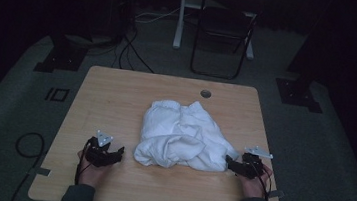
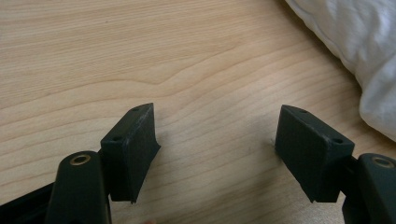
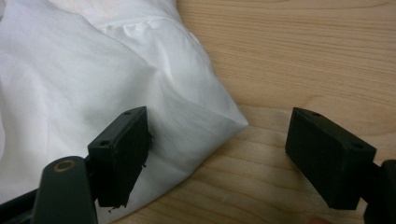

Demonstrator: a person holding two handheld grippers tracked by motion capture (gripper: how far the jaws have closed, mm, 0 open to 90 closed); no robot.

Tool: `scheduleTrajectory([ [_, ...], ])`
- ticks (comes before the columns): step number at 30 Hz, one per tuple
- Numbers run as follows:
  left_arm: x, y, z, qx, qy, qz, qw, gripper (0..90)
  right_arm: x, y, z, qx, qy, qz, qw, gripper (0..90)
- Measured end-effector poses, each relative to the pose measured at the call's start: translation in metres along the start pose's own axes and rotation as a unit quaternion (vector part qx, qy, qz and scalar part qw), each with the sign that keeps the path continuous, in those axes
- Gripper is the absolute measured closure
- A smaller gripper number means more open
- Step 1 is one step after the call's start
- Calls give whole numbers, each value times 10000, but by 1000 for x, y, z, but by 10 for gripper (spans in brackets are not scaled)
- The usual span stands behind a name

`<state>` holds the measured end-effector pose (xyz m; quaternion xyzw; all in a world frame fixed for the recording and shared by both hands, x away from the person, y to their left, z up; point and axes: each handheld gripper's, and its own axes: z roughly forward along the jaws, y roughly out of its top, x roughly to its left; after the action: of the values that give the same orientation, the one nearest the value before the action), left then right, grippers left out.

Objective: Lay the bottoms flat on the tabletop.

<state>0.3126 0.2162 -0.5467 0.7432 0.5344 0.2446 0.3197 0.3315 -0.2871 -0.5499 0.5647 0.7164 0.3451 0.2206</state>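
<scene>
Wooden table [image 1: 116,99] — crumpled white cloth [image 1: 183,136] between two open-fingered grippers.

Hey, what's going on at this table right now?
A person sits at a wooden table with a gripper in each hand, either side of a crumpled white cloth. The right gripper is open, its jaws astride a corner of the cloth without pinching it. The left gripper is open too, over bare wood, with the cloth off to its side. Nothing is held yet.
</scene>
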Motion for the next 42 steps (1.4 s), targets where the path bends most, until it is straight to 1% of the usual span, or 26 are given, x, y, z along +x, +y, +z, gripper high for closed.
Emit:
scheduleTrajectory([
  [2,-1,0,0,-5,30,5,10000,298,1,-1,0,-19,-19,-16,10000,213],
  [4,0,0,0,7,7,-28,10000,298,2,0,0,-16,-18,-40,10000,211],
  [7,0,0,0,19,8,-42,10000,298,2,-1,0,-16,11,-54,10000,190],
  [11,0,0,0,8,4,-41,10000,300,2,-1,1,-8,24,-94,10000,184],
  [12,-2,-1,-1,-8,21,-18,10000,322,2,-1,0,-4,54,-84,10000,221],
  [14,-3,0,-2,-4,4,-5,10000,326,3,-1,-2,-63,75,-39,9999,264],
  [15,-5,2,-5,-88,-99,24,9999,328,3,0,-4,-125,47,-72,9999,278],
  [19,-13,6,-15,-267,-241,111,9993,329,8,3,-13,-318,74,-131,9994,332],
  [20,-16,8,-19,-298,-268,187,9990,329,10,4,-16,-356,124,-141,9992,345],
  [21,-16,8,-19,-298,-268,187,9990,328,11,5,-18,-379,156,-163,9990,356],
  [22,-20,10,-22,-332,-307,260,9986,328,14,6,-20,-402,153,-195,9989,369],
  [23,-27,14,-29,-450,-393,369,9975,328,16,7,-22,-438,179,-227,9986,383],
  [24,-30,16,-32,-488,-441,450,9968,328,18,8,-24,-475,218,-259,9983,401],
  [27,-39,22,-43,-665,-577,597,9943,328,27,11,-31,-603,295,-404,9969,437],
  [29,-46,25,-49,-758,-703,697,9922,327,32,12,-34,-608,394,-488,9962,432],
  [31,-52,27,-53,-843,-916,793,9891,312,37,12,-34,-579,489,-580,9954,402],
  [32,-57,28,-53,-853,-987,838,9879,304,40,11,-34,-571,526,-618,9951,385],
  [34,-66,30,-50,-795,-1171,969,9852,287,46,12,-34,-572,644,-705,9938,356],
  [35,-66,30,-50,-795,-1171,969,9852,281,48,12,-33,-564,728,-752,9929,338],
  [36,-78,30,-44,-761,-1227,1139,9829,280,51,12,-32,-530,810,-790,9922,318],
  [37,-78,30,-44,-761,-1227,1139,9829,272,51,12,-32,-530,810,-790,9922,318],
  [38,-88,30,-35,-669,-1161,1324,9821,272,56,11,-27,-412,898,-887,9912,302],
  [39,-92,30,-29,-621,-1052,1428,9822,273,59,10,-23,-345,913,-929,9909,299],
  [40,-94,30,-22,-560,-932,1463,9832,283,62,9,-19,-248,928,-968,9907,299],
  [41,-94,30,-22,-560,-932,1463,9832,313,64,9,-14,-154,869,-1024,9908,309],
  [42,-93,31,-11,-472,-753,1374,9865,334,66,8,-9,-62,754,-1098,9911,324],
])
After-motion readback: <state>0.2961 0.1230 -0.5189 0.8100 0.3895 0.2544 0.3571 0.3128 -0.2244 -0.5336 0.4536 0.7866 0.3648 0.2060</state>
